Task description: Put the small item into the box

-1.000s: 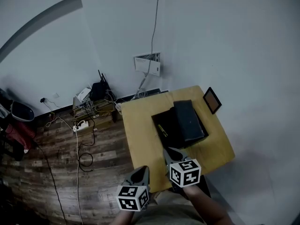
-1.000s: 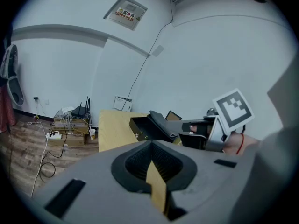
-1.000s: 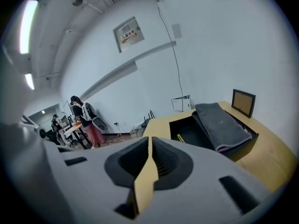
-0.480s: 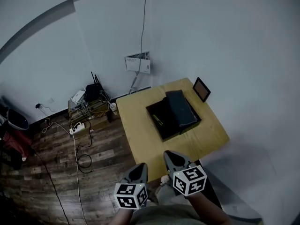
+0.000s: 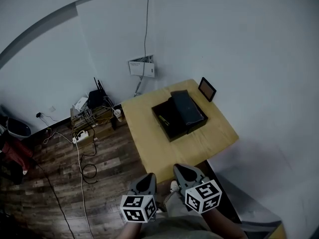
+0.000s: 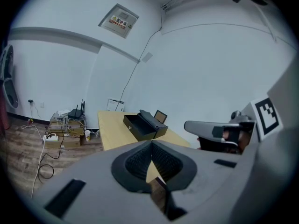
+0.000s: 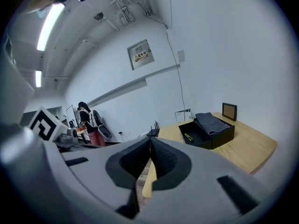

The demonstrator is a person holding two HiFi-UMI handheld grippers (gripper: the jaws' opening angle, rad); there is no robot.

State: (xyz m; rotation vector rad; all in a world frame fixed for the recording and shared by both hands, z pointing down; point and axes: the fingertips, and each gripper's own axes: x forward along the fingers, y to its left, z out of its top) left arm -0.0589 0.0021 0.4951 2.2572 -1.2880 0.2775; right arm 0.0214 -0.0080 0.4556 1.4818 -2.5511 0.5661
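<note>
Head view, with both gripper views. You hold your left gripper (image 5: 147, 180) and your right gripper (image 5: 182, 171) low and close to your body. They lie side by side, and both point forward at the wooden table (image 5: 199, 143). Their marker cubes sit nearest the head camera, and your right forearm shows behind the right cube. In the head view the right gripper's tip reaches about as far as the table's near edge. The left gripper's tip lies over the plank floor (image 5: 99, 183), just off the table's near left corner.

Each gripper view shows its jaws pressed together at the tips with nothing between them.

Both grippers are well apart from the black box (image 5: 169, 126), which stands open near the middle of the table. The small item (image 5: 163, 119), a slim yellow-green piece, lies inside the box's open compartment, on its left part. A dark grey cover (image 5: 188, 108) lies over the box's right part; whether it is a lid or a folded cloth cannot be told. A small picture frame (image 5: 207, 88) stands at the table's far right corner, apart from the box.
</note>
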